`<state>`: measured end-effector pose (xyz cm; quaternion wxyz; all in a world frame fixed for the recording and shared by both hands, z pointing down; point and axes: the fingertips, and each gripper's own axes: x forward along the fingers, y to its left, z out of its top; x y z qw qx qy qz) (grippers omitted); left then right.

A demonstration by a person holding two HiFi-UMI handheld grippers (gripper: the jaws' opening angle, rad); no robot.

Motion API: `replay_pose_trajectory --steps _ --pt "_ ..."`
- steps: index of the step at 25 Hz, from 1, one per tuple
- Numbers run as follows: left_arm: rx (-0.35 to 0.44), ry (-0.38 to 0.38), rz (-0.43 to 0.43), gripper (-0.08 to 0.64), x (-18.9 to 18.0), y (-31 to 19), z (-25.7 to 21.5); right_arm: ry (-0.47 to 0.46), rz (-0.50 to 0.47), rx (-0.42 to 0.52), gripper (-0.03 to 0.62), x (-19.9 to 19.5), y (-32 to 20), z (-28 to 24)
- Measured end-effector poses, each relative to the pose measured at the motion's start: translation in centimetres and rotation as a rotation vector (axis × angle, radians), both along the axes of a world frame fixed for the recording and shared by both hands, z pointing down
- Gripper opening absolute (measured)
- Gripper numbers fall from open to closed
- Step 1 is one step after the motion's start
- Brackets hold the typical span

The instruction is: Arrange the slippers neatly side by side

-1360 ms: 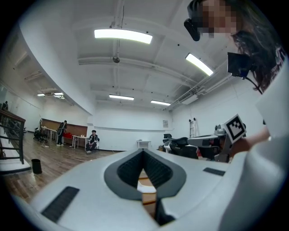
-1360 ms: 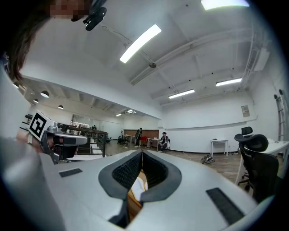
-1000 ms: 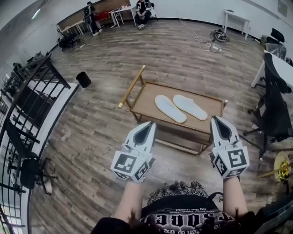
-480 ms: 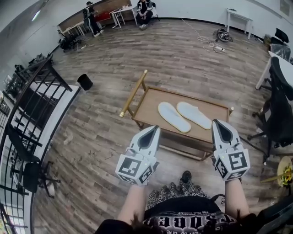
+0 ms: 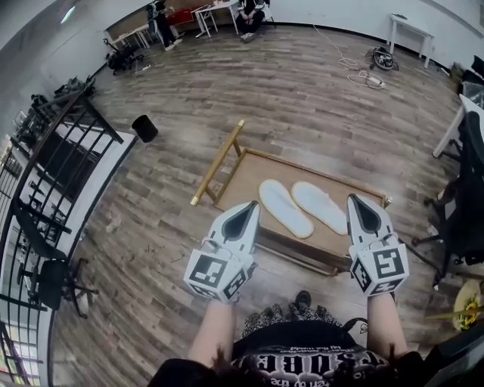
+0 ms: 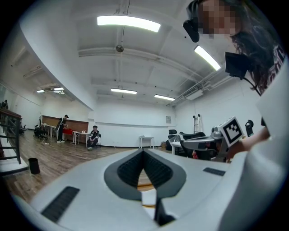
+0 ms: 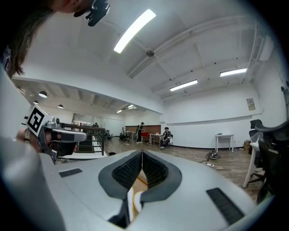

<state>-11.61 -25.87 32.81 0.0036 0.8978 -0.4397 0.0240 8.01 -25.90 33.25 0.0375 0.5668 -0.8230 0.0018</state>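
Two white slippers, the left slipper and the right slipper, lie side by side, soles down, on a low wooden table. Both point the same way, angled toward the near right. My left gripper hovers above the table's near left corner, jaws shut and empty. My right gripper hangs over the near right edge, also shut with nothing held. In the left gripper view the left gripper has its pads pressed together; the right gripper shows the same in the right gripper view.
A black bin stands on the wood floor to the far left. A black railing and an office chair line the left side. Dark chairs stand at the right. Cables and seated people are far back.
The view has shifted, so the table sits a little nearer and lower in the frame. Both grippers stay shut and hold the same pose. The slippers have not moved on the table.
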Motion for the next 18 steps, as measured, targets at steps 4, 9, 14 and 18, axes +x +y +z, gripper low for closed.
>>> replay_pose_trajectory --steps 4,9,14,18 --pt "-0.009 -0.018 -0.003 -0.008 0.6 -1.8 0.1 -0.007 -0.006 -0.018 0.005 0.7 -1.9 0.8" --pt "-0.016 -0.022 -0.011 -0.007 0.9 -3.8 0.3 0.014 -0.012 -0.028 0.005 1.1 -4.1 1.7" --pt "-0.028 -0.029 0.017 -0.006 0.9 -6.3 0.7 0.008 0.005 -0.057 0.005 1.1 -6.0 2.6" --pt "-0.029 -0.024 0.049 -0.007 1.1 -8.6 0.8 0.016 0.033 -0.062 0.006 1.1 -7.8 2.9"
